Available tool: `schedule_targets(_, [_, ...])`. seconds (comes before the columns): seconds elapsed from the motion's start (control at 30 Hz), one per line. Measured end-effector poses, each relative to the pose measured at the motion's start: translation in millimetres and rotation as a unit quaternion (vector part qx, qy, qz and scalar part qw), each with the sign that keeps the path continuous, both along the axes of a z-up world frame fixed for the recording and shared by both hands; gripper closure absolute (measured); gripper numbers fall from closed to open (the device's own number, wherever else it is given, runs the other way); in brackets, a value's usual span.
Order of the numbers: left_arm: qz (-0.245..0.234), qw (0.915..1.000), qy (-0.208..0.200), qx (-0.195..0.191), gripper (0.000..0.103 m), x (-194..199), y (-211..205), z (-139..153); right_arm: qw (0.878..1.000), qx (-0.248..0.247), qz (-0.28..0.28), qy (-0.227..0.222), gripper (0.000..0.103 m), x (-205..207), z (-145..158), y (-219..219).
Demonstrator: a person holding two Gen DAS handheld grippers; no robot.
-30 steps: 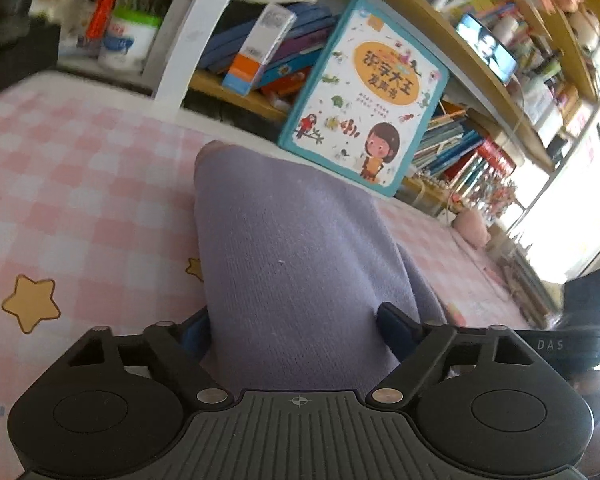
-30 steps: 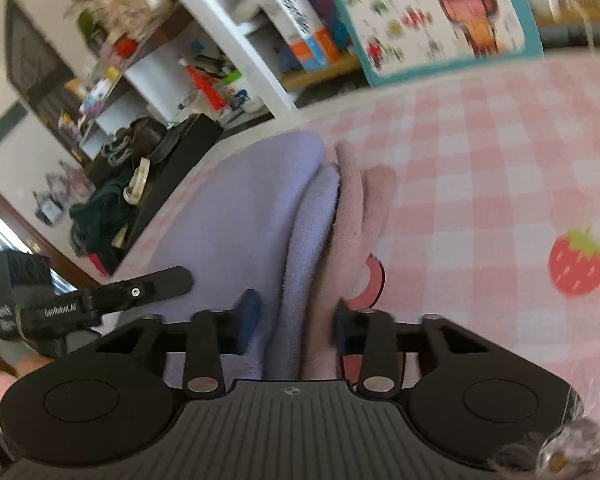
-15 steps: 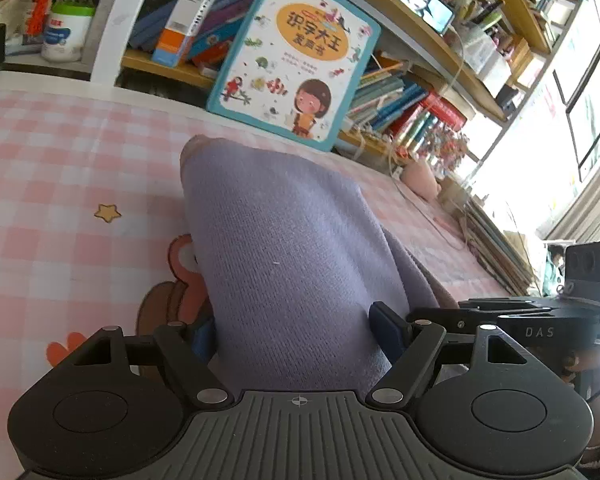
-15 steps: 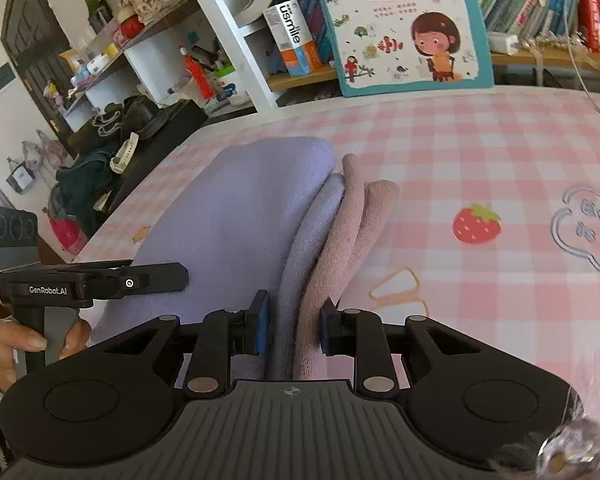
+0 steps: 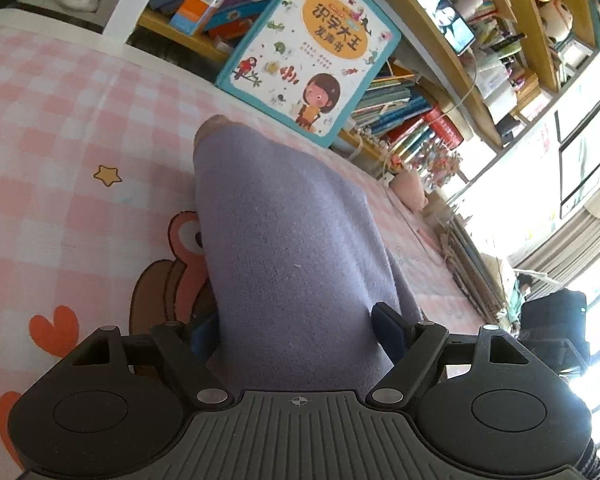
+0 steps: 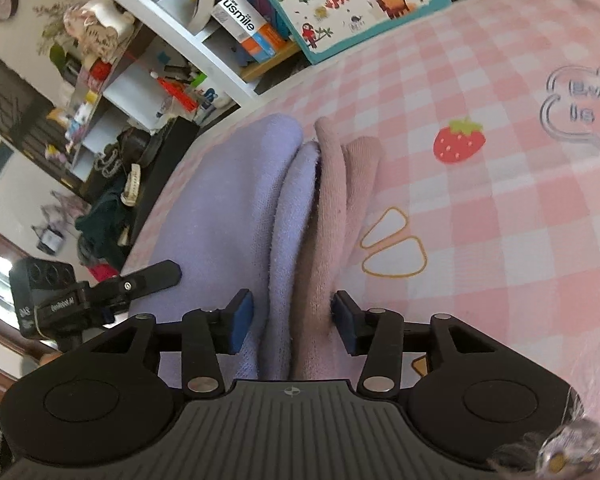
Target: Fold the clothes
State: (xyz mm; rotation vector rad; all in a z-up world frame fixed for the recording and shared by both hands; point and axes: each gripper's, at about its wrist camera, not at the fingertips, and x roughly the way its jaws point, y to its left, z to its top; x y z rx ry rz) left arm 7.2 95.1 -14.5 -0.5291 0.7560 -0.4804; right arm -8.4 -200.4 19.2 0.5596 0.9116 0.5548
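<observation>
Right wrist cam: "usmile" box [image 6: 247, 28] on shelf; both grippers' jaws spread wide w/ purple garment [image 6: 228, 216] between.

Black gripper [image 6: 292, 316], blue pads [image 6: 242, 314]

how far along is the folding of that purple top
Done: the purple garment already lies in stacked layers, its pink lining showing. In hand: the left gripper and right gripper both straddle its near edge, jaws apart. Left: setting it flat on the checked sheet.
</observation>
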Motion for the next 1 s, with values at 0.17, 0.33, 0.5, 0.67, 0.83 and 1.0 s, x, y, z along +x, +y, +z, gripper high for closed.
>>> schedule_targets(0.17, [0.0, 0.9996, -0.015, 0.023, 0.029, -3.7, -7.7, 3.0, 1.0, -0.004, 0.013, -0.017, 0.062, 1.6, 0.4, 8.1])
schedule_targets(0.33, [0.01, 0.9971, -0.044, 0.061, 0.037, -15.0, -15.3, 14.0, 0.997, -0.029, 0.019, -0.069, 0.074, -0.3, 11.2, 17.6])
schedule_targets(0.5, [0.014, 0.9928, -0.083, 0.086, 0.038, -18.6, -16.4, 32.0, 0.989, -0.059, 0.024, -0.13, 0.077, -3.0, 24.5, 27.5])
schedule_targets(0.67, [0.021, 0.9898, -0.11, 0.089, 0.037, -8.4, -9.2, 45.7, 0.977, -0.089, 0.029, -0.189, 0.077, -5.6, 37.8, 37.4])
schedule_targets(0.83, [0.034, 0.9872, -0.126, 0.092, 0.037, 16.0, -0.4, 51.8, 0.972, -0.095, 0.031, -0.211, 0.077, 24.8, 47.1, 46.1])
schedule_targets(1.0, [0.045, 0.9872, -0.122, 0.092, 0.037, 52.4, 14.2, 51.9, 0.972, -0.091, 0.037, -0.215, 0.077, 65.3, 46.6, 50.7])
